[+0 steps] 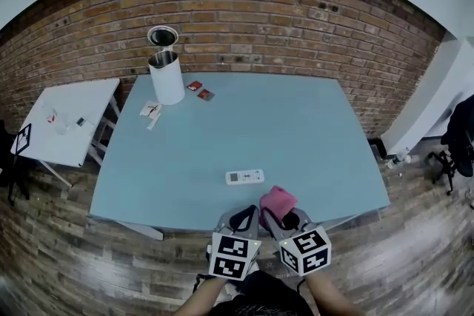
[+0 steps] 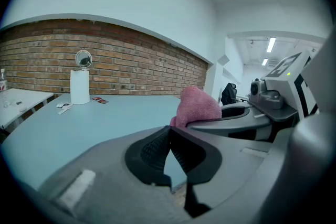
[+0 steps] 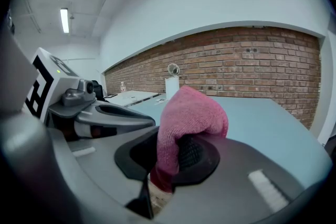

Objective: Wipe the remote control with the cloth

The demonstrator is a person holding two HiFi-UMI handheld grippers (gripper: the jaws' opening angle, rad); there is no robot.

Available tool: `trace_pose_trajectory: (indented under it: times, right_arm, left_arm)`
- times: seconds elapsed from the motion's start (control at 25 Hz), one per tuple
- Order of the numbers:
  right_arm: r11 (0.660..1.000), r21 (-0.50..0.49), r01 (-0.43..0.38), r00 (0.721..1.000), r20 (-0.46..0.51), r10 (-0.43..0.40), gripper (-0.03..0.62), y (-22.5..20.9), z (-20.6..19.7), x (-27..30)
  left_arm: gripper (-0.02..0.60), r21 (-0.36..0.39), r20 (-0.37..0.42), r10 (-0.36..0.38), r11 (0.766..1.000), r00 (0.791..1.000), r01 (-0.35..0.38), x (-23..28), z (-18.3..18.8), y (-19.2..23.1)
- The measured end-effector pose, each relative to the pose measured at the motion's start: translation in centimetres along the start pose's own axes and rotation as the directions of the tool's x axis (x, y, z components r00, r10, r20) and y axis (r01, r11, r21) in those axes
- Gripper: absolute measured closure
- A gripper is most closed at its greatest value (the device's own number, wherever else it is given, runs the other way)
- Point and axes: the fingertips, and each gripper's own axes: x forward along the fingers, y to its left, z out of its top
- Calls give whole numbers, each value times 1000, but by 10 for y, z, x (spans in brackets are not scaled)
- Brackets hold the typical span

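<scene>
A white remote control lies flat on the blue table, near its front edge. My right gripper is shut on a folded pink cloth, which bulges out above the jaws. It hovers at the table's front edge, just right of and nearer than the remote. My left gripper sits close beside it on the left, shut with nothing between its pads. The pink cloth also shows in the left gripper view, past the closed jaws.
A white cylinder bin with a round mirror behind it stands at the table's far left. Small red cards and white papers lie near it. A white side table stands left. A brick wall runs behind.
</scene>
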Motion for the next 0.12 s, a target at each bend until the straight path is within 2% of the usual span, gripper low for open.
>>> trace_pose_trajectory:
  times: [0.12]
  right_arm:
    - [1000, 2, -3, 1000, 2, 3, 533, 3, -1, -5]
  left_arm:
    - [588, 6, 0, -2, 1000, 1000, 2, -4, 0, -5]
